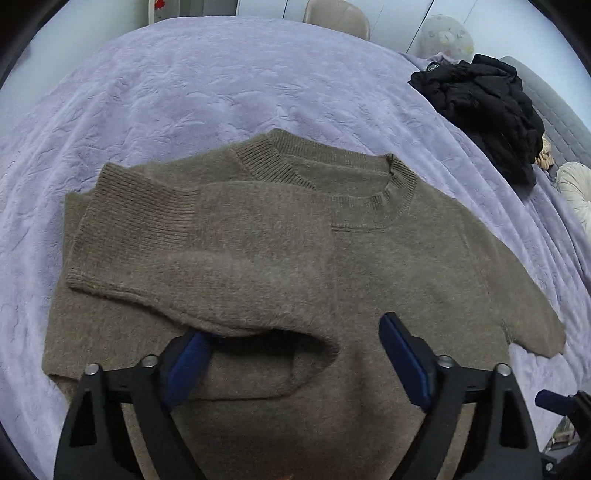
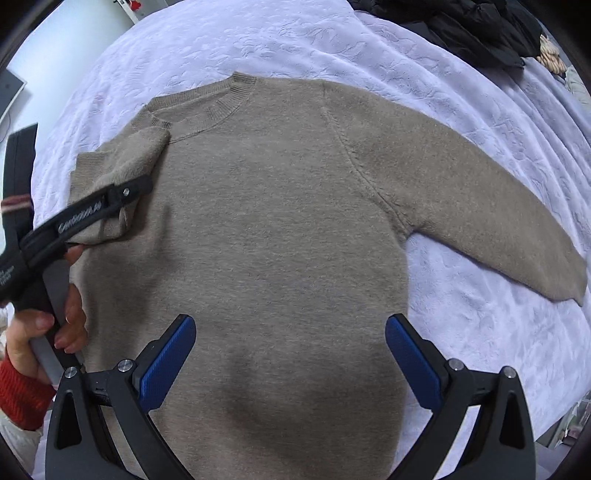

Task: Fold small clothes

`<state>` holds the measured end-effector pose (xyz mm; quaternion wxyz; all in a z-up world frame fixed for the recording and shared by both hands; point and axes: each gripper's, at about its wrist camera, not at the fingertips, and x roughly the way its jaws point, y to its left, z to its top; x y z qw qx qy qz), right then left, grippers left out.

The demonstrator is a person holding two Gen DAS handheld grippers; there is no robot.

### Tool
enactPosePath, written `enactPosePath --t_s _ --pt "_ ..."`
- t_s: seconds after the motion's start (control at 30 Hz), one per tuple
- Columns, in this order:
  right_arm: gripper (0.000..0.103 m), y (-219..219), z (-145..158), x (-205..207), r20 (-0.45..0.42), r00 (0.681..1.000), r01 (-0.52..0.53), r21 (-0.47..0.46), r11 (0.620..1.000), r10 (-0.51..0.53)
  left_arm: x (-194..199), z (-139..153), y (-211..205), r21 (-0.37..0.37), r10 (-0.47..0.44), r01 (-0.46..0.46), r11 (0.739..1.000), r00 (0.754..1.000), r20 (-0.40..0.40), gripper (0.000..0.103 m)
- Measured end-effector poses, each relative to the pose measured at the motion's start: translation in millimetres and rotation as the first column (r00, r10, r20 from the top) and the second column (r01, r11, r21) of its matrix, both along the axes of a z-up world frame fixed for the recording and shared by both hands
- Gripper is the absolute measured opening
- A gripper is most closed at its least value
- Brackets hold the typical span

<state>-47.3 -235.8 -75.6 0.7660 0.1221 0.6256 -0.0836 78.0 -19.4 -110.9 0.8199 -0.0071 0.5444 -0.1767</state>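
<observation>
A brown knit sweater [image 1: 295,258] lies flat on a lavender bedspread [image 1: 184,92], collar away from me. Its left sleeve [image 1: 155,236] is folded across the chest; the right sleeve [image 2: 480,206] lies stretched out to the right. My left gripper [image 1: 295,354] is open just above the sweater, its left pad touching the folded sleeve's lower edge. In the right wrist view the left gripper [image 2: 122,199] rests on that folded sleeve. My right gripper [image 2: 291,354] is open and empty, hovering over the sweater's [image 2: 277,221] lower body.
A black jacket [image 1: 487,107] is heaped at the bed's far right, also in the right wrist view [image 2: 461,26]. A beige chair [image 1: 338,16] and a pale cushion [image 1: 447,35] stand beyond the bed. A round cream cushion [image 1: 576,188] lies at the right edge.
</observation>
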Motion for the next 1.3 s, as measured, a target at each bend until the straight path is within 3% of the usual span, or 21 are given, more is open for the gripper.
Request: enactPosePath --t_s 0.2,0.27,0.33,0.43,0.47,0.6,0.63,0.7,0.73,0.77,0.8,0.83,0.9,0.97,1.03,1.13,1.23,1.3 --pt "0.102 14.1 18.3 36.5 0.074 0.993 -0.088 -0.041 0.995 0.091 -13.4 44.9 43.8 -0.021 0.036 -0.035 0.999 0.997 0.065 0.093" --pt "0.102 36.2 29.8 60.9 0.126 0.977 -0.168 -0.059 0.984 0.174 -14.9 55.2 69.0 -0.006 0.087 -0.087 0.996 0.992 0.089 0.093" --pt "0.102 61.5 35.3 80.9 0.155 0.952 -0.254 -0.078 0.964 0.263 -12.8 50.0 99.6 0.046 0.141 -0.145 0.988 0.987 0.081 0.101" --pt "0.102 123.3 33.8 116.7 0.177 0.874 -0.432 -0.141 0.891 0.452 -15.3 28.7 134.4 0.170 0.198 -0.203 0.964 0.979 0.047 0.103" --pt "0.102 151.2 27.0 129.1 0.167 0.829 -0.504 -0.192 0.842 0.534 -16.6 20.4 142.9 0.191 0.215 -0.216 0.957 0.976 0.027 0.103" --pt "0.102 214.8 -11.1 154.4 0.049 0.719 -0.637 -0.352 0.685 0.693 -16.5 -5.3 153.2 0.221 0.242 -0.232 0.947 0.970 -0.016 0.103" --pt "0.098 225.9 -29.1 161.8 -0.016 0.701 -0.662 -0.388 0.642 0.713 -14.5 -10.8 151.2 0.223 0.243 -0.233 0.947 0.970 -0.021 0.103" --pt "0.074 232.0 -52.3 168.2 -0.102 0.687 -0.678 -0.447 0.583 0.720 -10.7 -18.1 145.5 0.233 0.247 -0.235 0.943 0.969 -0.019 0.103" --pt "0.037 230.4 -60.8 171.9 -0.121 0.685 -0.684 -0.447 0.577 0.718 -9.4 -21.0 143.6 0.242 0.251 -0.240 0.940 0.968 -0.018 0.103" --pt "0.016 224.2 -58.9 172.1 -0.101 0.699 -0.675 -0.421 0.606 0.708 -8.3 -23.7 142.4 0.247 0.259 -0.247 0.937 0.966 -0.019 0.103" --pt "0.015 213.9 -48.9 172.5 -0.050 0.730 -0.641 -0.397 0.657 0.682 -8.0 -25.0 141.9 0.245 0.269 -0.256 0.935 0.963 -0.020 0.103" --pt "0.013 196.4 -28.9 171.7 0.057 0.774 -0.576 -0.350 0.738 0.631 -8.4 -25.4 141.9 0.241 0.278 -0.266 0.933 0.961 -0.015 0.103" --pt "0.012 158.9 4.7 164.6 0.238 0.821 -0.471 -0.229 0.852 0.518 -7.7 -26.8 138.2 0.246 0.282 -0.271 0.931 0.959 -0.009 0.103" --pt "0.012 107.0 26.3 149.5 0.371 0.863 -0.332 -0.097 0.938 0.344 -7.1 -28.9 133.7 0.253 0.282 -0.272 0.929 0.959 -0.004 0.103" --pt "0.012 61.4 22.2 137.2 0.403 0.900 -0.202 0.041 0.978 0.169 -8.2 -27.3 132.8 0.260 0.285 -0.277 0.925 0.959 0.007 0.103" --pt "0.012 -9.9 -20.3 113.5 0.309 0.946 0.017 0.251 0.968 -0.097 -8.6 -28.8 135.8 0.268 0.295 -0.287 0.920 0.956 0.013 0.103" --pt "0.016 -42.4 -58.9 92.6 0.204 0.963 0.099 0.339 0.935 -0.176 -6.9 -28.9 138.1 0.268 0.301 -0.295 0.917 0.953 0.016 0.103" --pt "0.024 -55.7 -70.4 80.3 0.185 0.953 0.137 0.439 0.888 -0.238 -7.3 -27.7 137.7 0.271 0.301 -0.294 0.917 0.954 0.019 0.103"
